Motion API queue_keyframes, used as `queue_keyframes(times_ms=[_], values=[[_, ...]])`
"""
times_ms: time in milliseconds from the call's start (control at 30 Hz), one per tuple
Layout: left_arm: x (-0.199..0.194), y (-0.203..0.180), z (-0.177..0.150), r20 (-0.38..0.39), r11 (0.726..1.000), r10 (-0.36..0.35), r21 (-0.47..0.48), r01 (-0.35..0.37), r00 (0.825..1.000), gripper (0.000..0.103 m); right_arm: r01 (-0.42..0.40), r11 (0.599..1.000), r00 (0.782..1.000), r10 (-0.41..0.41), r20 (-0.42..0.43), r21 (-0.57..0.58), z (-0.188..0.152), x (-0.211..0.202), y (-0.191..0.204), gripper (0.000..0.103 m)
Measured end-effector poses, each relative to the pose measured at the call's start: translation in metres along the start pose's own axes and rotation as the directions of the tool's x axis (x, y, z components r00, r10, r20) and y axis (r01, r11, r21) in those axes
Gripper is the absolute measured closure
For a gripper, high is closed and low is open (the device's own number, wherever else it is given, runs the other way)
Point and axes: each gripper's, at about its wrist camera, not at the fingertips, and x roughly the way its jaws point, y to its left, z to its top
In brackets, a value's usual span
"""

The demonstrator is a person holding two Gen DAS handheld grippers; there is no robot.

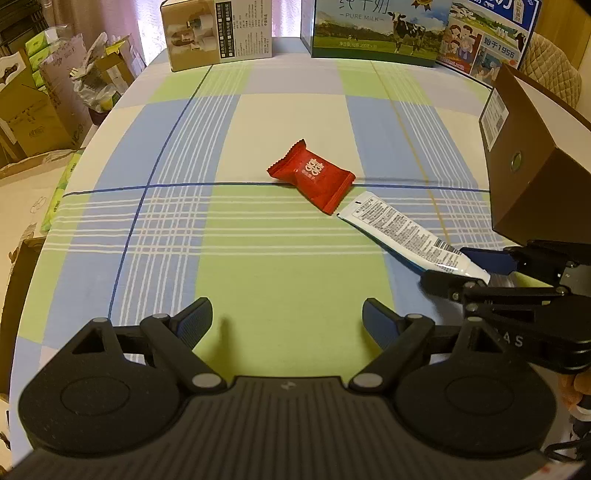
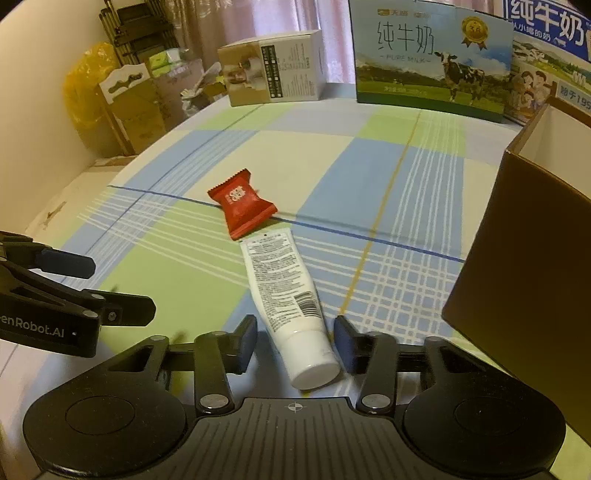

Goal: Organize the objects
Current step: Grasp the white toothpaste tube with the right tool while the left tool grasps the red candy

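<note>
Tube (image 2: 286, 295): one; red sachet (image 2: 242, 206): one (touching).

Two milk cartons (image 1: 373, 33) and a printed box (image 1: 218, 33) line the checked tablecloth's (image 1: 258, 258) far edge.

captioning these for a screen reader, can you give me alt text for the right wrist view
The open right gripper straddles the cap end of a white tube lying on a checked tablecloth, not yet closed on it. A red snack packet lies just beyond the tube's far end, a brown box stands at right, and the left gripper shows at left.
</note>
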Motion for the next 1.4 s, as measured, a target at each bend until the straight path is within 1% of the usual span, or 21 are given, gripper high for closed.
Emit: queue_keyframes(times_ms=[33,67,200,333,400,500,567,667,800,900,933,1033,1133,1300,1400], values=[[0.000,0.000,0.000,0.000,1.000,0.002,0.000,-0.002,1.000,0.017,0.005,1.000,1.000,-0.005,-0.002,-0.001,0.000,0.000,0.000,0.073],[0.001,0.000,0.000,-0.002,1.000,0.004,0.001,-0.004,1.000,0.017,0.019,1.000,1.000,-0.019,-0.004,0.005,0.000,-0.001,0.001,0.073],[0.005,0.000,-0.001,-0.011,1.000,0.017,0.009,-0.017,1.000,0.017,0.121,0.991,0.993,-0.121,-0.007,0.063,-0.005,-0.008,-0.002,0.073],[0.008,-0.002,-0.002,-0.017,1.000,0.016,0.015,-0.016,1.000,0.017,0.190,0.975,0.982,-0.190,-0.010,0.118,-0.005,-0.011,-0.009,0.072],[0.009,-0.003,-0.001,-0.018,1.000,0.012,0.017,-0.012,1.000,0.017,0.175,0.974,0.984,-0.175,-0.014,0.144,-0.003,-0.009,-0.014,0.071],[0.012,-0.003,0.002,-0.021,1.000,-0.017,0.000,0.017,1.000,0.017,0.141,0.976,0.990,-0.144,0.005,0.167,0.000,-0.006,-0.020,0.070],[0.013,-0.004,0.005,-0.010,0.999,-0.031,-0.009,0.031,0.999,0.017,0.121,0.982,0.992,-0.124,0.013,0.148,0.002,-0.005,-0.021,0.070],[0.013,-0.006,0.010,0.008,0.999,-0.032,-0.010,0.032,0.999,0.017,0.127,0.983,0.991,-0.132,0.028,0.135,-0.001,-0.006,-0.017,0.072],[0.014,-0.007,0.018,0.039,0.999,-0.033,-0.027,0.034,0.999,0.017,0.120,0.989,0.982,-0.130,0.134,0.080,0.000,-0.024,0.000,0.073],[0.020,-0.008,0.026,0.045,0.999,-0.025,-0.037,0.026,0.999,0.017,0.149,0.984,0.971,-0.165,0.173,0.100,0.003,-0.025,-0.001,0.073],[0.023,-0.008,0.028,0.040,0.999,-0.023,-0.043,0.025,0.999,0.017,0.159,0.981,0.971,-0.175,0.162,0.110,0.004,-0.022,-0.004,0.073],[0.033,-0.007,0.037,0.033,0.997,-0.024,-0.067,0.027,0.999,0.017,0.160,0.968,0.975,-0.186,0.122,0.194,0.005,-0.013,-0.019,0.073],[0.042,-0.004,0.050,0.037,0.993,-0.023,-0.118,0.027,0.999,0.017,0.163,0.958,0.972,-0.198,0.130,0.236,0.007,-0.011,-0.025,0.073],[0.062,0.006,0.074,0.035,0.969,-0.023,-0.244,0.031,0.999,0.017,0.176,0.947,0.969,-0.215,0.123,0.269,0.012,0.000,-0.027,0.073],[0.073,0.009,0.086,0.034,0.956,-0.005,-0.292,0.015,0.999,0.017,0.179,0.942,0.969,-0.218,0.113,0.282,0.012,0.004,-0.029,0.073]])
